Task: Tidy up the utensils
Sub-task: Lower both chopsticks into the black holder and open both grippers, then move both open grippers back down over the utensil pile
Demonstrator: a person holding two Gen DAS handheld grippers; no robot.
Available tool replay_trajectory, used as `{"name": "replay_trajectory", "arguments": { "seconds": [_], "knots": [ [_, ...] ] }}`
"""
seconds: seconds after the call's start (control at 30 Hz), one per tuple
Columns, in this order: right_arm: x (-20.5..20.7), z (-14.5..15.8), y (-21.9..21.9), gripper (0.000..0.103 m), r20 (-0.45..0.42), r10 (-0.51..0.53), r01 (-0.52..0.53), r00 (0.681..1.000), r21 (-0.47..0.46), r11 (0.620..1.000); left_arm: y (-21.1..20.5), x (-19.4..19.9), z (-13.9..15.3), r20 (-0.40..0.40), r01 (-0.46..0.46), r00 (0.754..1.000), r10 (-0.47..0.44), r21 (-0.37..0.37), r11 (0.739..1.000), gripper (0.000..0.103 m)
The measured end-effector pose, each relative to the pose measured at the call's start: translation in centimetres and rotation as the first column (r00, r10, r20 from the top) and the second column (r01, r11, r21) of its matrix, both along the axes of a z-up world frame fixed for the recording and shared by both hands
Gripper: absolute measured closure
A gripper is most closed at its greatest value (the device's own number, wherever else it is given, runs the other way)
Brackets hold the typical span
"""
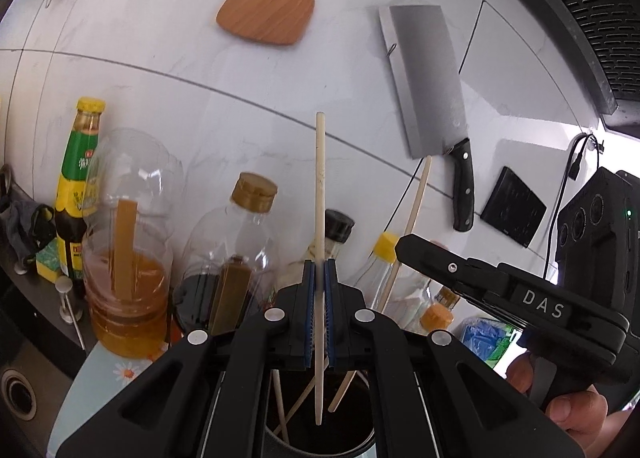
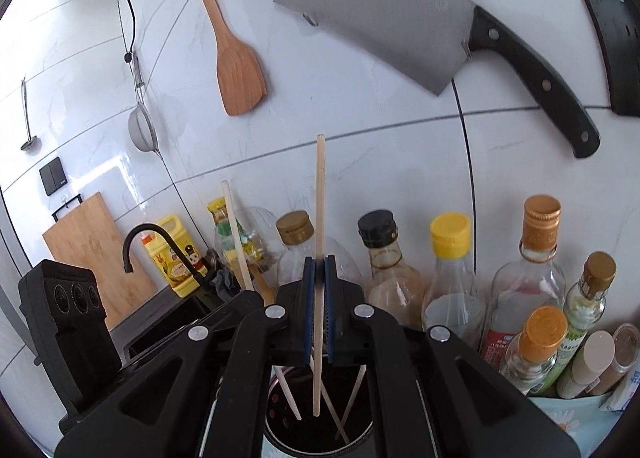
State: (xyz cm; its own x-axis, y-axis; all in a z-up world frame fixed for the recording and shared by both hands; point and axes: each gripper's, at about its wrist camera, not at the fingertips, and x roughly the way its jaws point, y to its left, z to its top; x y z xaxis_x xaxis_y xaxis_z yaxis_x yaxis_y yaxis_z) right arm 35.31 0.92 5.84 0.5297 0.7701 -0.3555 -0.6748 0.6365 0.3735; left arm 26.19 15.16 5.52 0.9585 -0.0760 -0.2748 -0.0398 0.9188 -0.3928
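Above the dark holder (image 2: 320, 434), each hand-held gripper (image 1: 319, 270) (image 2: 319, 268) pinches one upright chopstick (image 1: 320, 178) (image 2: 320, 194), tips seemingly inside.

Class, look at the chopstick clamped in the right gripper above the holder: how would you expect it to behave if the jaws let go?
The chopstick looks thin, straight and rigid, so probably light and stiff. It hangs upright with its tip over the holder, so it would likely drop in, then lean against the rim.

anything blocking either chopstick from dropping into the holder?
Nothing visible. The left gripper holds its pale wooden chopstick tip-down over the open mouth of the dark round utensil holder; the right gripper likewise with its chopstick. Only a few loose chopsticks lean inside.
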Motion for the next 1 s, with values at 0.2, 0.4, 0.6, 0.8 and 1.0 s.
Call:
{"name": "replay_trajectory", "arguments": {
  "seconds": [0.2, 0.4, 0.6, 0.8, 1.0],
  "knots": [
    [-0.9, -1.2, 0.4, 0.09, 0.004, 0.0, 0.001, 1.0, -0.056, 0.998, -0.2, 0.1, -1.2, -0.04, -0.02, 0.999, 0.019, -0.003, 1.0, 0.098],
    [-1.2, -1.0, -0.3, 0.079, -0.008, -0.007, 0.007, 1.0, -0.044, 0.999, -0.1, -0.2, -1.5, -0.07, -0.029, 0.997, 0.026, -0.041, 0.999, 0.098],
    [-1.9, -0.3, -1.4, 0.079, -0.001, -0.005, 0.005, 1.0, -0.039, 0.999, 0.4, -1.1, -1.2, -0.092, -0.068, 0.994, 0.061, -0.069, 0.995, 0.08],
    [-3.7, -0.3, -2.8, 0.079, 0.026, 0.033, -0.031, 0.999, -0.08, 0.996, 0.1, -3.3, -0.6, -0.104, -0.085, 0.991, 0.078, -0.064, 0.994, 0.08],
    [-6.2, -1.5, -4.9, 0.075, 0.071, 0.096, -0.082, 0.993, -0.183, 0.98, -0.5, -7.0, -0.3, -0.116, -0.111, 0.988, 0.102, -0.074, 0.991, 0.08]
  ]
}}
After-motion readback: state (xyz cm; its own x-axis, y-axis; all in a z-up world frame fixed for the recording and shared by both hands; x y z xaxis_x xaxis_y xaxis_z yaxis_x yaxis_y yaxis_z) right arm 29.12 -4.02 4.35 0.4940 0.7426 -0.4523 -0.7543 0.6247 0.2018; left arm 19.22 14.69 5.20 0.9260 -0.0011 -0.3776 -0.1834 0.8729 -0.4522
